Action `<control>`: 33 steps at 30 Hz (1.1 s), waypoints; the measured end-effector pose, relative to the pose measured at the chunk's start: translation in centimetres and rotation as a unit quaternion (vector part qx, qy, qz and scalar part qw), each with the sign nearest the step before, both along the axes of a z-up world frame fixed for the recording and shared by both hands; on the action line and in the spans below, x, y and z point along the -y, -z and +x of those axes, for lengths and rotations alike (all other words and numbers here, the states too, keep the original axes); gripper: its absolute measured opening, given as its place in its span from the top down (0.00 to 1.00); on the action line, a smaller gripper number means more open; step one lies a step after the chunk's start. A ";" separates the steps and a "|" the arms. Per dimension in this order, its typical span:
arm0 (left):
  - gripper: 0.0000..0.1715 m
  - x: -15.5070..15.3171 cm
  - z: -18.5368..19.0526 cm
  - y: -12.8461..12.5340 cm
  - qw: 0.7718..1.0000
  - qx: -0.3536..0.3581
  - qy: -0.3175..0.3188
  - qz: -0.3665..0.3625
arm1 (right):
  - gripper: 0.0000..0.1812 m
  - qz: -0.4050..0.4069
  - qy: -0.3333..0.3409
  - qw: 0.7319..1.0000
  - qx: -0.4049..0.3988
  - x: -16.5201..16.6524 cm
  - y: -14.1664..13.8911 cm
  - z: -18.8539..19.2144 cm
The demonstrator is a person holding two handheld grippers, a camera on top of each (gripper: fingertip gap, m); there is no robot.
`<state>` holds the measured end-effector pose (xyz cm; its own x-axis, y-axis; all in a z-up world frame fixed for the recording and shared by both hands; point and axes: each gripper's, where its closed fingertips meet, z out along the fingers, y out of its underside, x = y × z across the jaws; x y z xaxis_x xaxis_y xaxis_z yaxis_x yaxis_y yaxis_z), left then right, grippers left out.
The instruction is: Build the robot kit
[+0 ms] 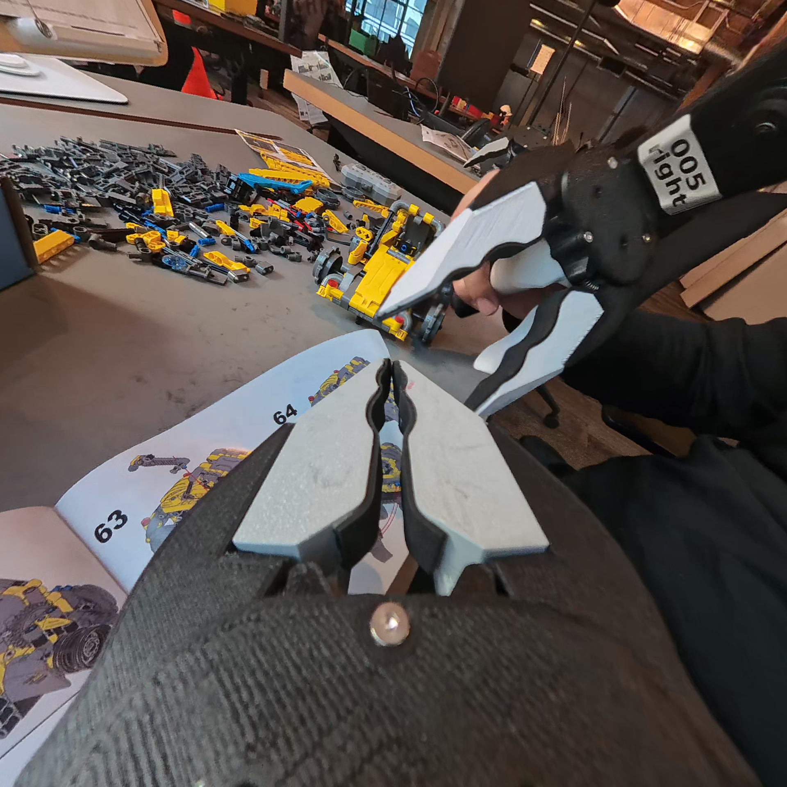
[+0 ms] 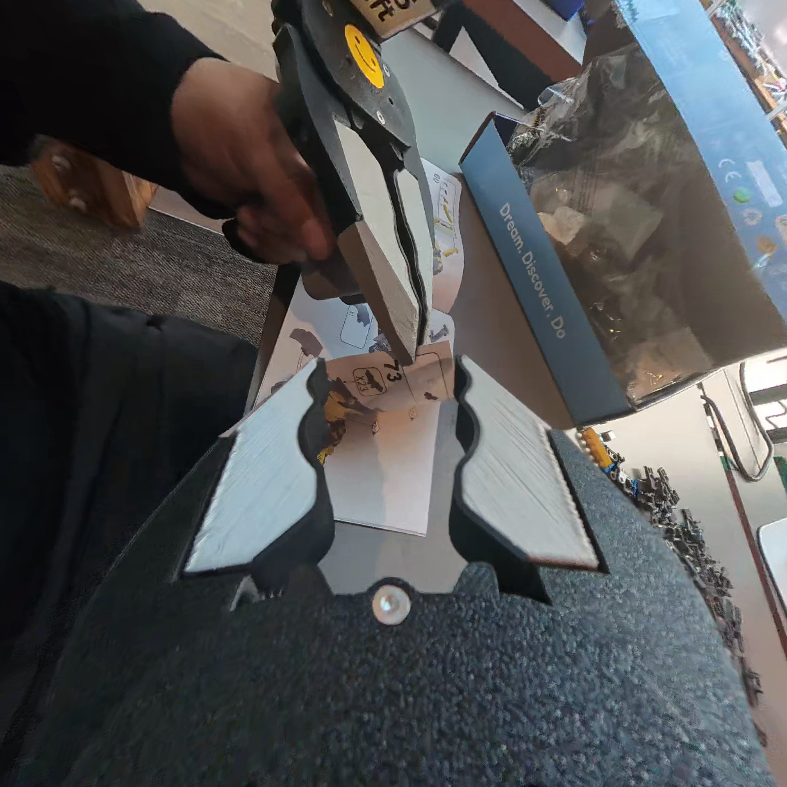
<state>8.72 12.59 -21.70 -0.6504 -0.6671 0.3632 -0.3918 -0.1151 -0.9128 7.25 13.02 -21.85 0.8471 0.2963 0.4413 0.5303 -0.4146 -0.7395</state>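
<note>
Over the open booklet (image 1: pixel 238 430) at the near edge of the grey table (image 1: pixel 127 340), my left gripper (image 1: pixel 392 370) has its tips pinched together, and from the right side I see a page corner (image 2: pixel 426 362) caught between them and lifted off the rest; my right gripper (image 2: pixel 387 366) hangs just beside it with its jaws spread wide and nothing in them, the curled page showing in the gap. Beyond the booklet stands a half-built yellow toy car (image 1: pixel 383 272); farther left lies a wide scatter of loose black, yellow and blue pieces (image 1: pixel 149 204). Beside the booklet sits a blue cardboard box (image 2: pixel 553 277) with clear bags (image 2: pixel 617 170) inside; my left hand (image 2: pixel 255 170) grips its handle, sleeve black.
</note>
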 end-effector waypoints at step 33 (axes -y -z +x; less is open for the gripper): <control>1.00 1.0 -0.1 0.1 0.998 0.017 0.019 0.057 | 0.66 -0.100 -0.109 0.988 -0.043 0.0 1.0 -0.5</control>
